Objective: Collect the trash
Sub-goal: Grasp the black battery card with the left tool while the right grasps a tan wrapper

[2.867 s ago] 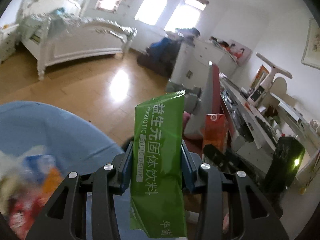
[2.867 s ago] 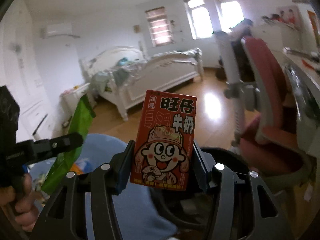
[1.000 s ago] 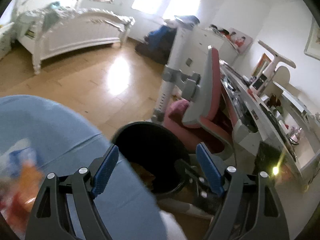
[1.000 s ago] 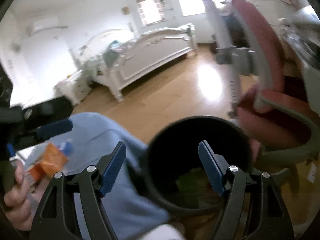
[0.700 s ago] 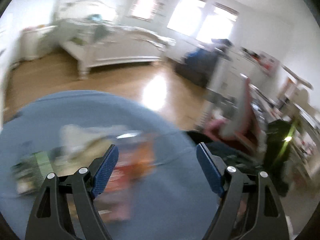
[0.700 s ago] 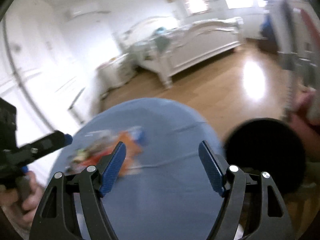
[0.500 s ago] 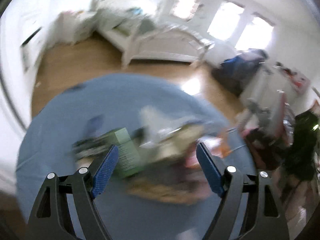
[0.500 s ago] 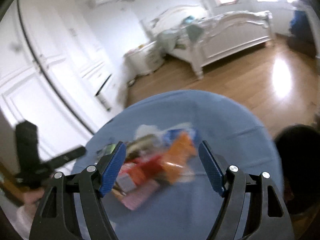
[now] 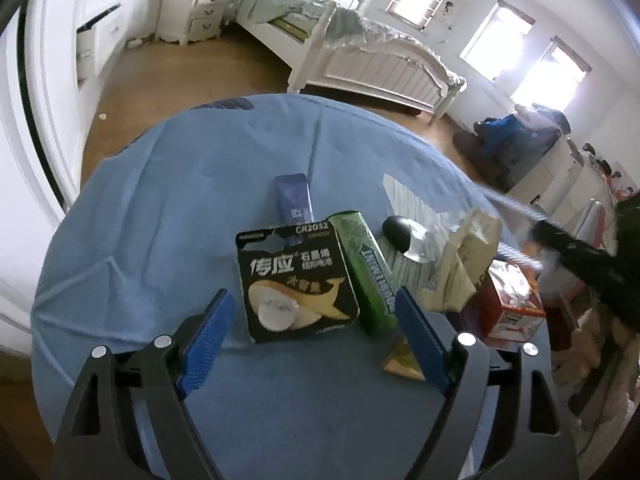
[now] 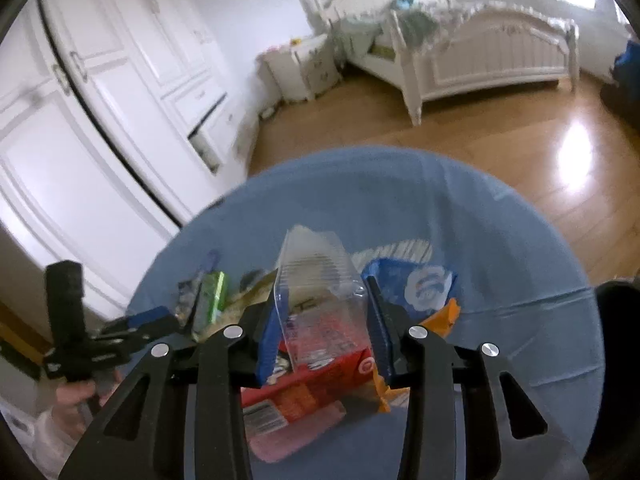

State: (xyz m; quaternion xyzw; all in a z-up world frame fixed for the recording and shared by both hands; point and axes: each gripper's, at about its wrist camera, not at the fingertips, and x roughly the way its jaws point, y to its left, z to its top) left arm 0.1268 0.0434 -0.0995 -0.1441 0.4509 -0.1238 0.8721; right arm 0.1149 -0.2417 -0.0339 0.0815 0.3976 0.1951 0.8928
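Observation:
A heap of trash lies on the round blue-covered table (image 9: 168,208). My left gripper (image 9: 312,336) stands open just above the cloth. A black coin-battery card (image 9: 296,280) and a green gum pack (image 9: 368,268) lie flat between its fingers, untouched. In the right wrist view my right gripper (image 10: 322,332) is closing its jaws on an upright clear plastic box (image 10: 316,292), and both pads touch its sides. Under that box lies a red carton (image 10: 320,376). The left gripper (image 10: 112,340) and the hand holding it appear at the left.
A small blue packet (image 9: 294,200), a cream paper bag (image 9: 468,256) and a red box (image 9: 508,300) lie around the card. A blue-and-orange wrapper (image 10: 424,288) and a pink packet (image 10: 288,428) flank the carton. The black bin (image 10: 616,320) stands at the table's right edge.
Both grippers swung from over the black bin back to the trash pile. The sachet and carton held earlier are gone. The right jaws narrowed onto the clear box.

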